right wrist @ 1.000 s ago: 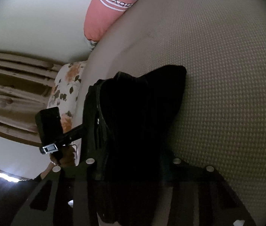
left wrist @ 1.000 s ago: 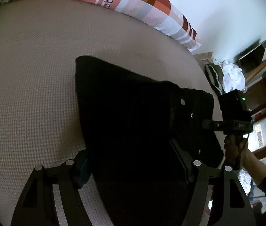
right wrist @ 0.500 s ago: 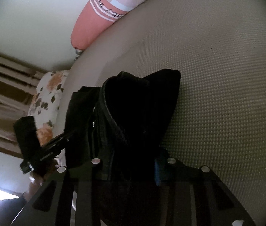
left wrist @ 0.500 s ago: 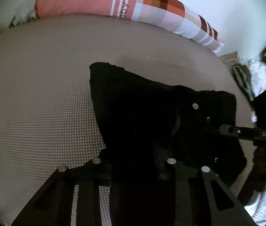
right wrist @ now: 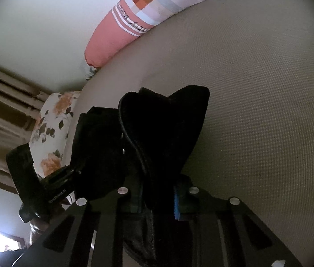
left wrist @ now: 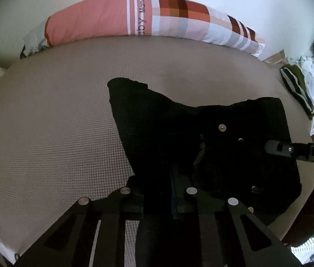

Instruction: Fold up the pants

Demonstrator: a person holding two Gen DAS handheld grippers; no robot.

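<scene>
Black pants (left wrist: 157, 122) lie bunched on the beige bed (left wrist: 45, 133), metal buttons showing near the waist. My left gripper (left wrist: 159, 185) is at their near edge, its jaws closing with a fold of the black cloth pinched between them. In the right wrist view the pants (right wrist: 168, 122) rise in a hump, and my right gripper (right wrist: 157, 190) is closing on the seamed edge, cloth pressed against its blue pad. One of the right gripper's fingers (left wrist: 290, 149) reaches into the waist from the right. A finger of the left gripper (right wrist: 61, 178) shows at the left.
A long pink and checked pillow (left wrist: 112, 20) lies along the wall at the head of the bed. A floral cushion (right wrist: 52, 120) sits off the bed's left side. A pile of clothes (left wrist: 301, 82) lies at the right, by dark furniture.
Both pairs of jaws have narrowed onto the pants' near edge. Both grippers have risen and tipped up, so the cloth humps higher and more of the pillow and wall shows.
</scene>
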